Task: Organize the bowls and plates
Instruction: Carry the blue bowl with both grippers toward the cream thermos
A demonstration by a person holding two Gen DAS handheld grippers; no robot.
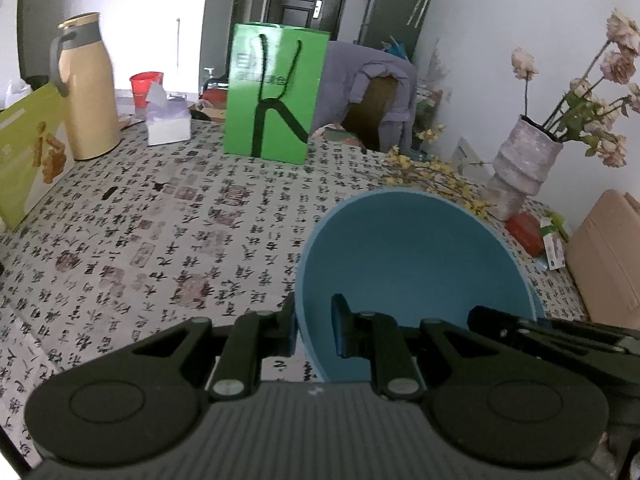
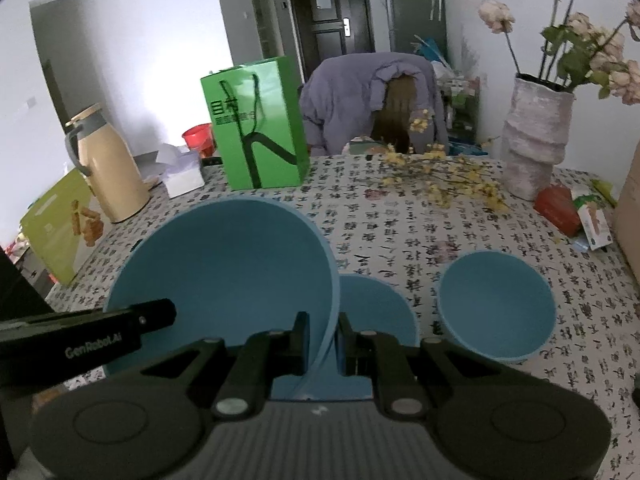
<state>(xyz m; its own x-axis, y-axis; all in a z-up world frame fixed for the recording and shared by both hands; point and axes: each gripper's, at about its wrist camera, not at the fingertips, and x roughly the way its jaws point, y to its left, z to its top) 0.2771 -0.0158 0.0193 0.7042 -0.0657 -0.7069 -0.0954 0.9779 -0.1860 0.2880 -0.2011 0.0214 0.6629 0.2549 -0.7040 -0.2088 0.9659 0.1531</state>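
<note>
Both grippers clamped on big blue bowl [image 2: 224,276]: left gripper [image 1: 316,328] pinches its left rim, right gripper [image 2: 324,340] its right rim. Bowl tilted, held over the table [image 1: 160,248]. Two smaller blue bowls [image 2: 496,304] sit just right of it, toward the near edge. Green bag [image 2: 256,128] at far edge.

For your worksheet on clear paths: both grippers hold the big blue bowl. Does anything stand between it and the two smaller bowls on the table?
Nothing visible does. The big bowl sits right beside the smaller bowls, with only bare tablecloth around.
</note>
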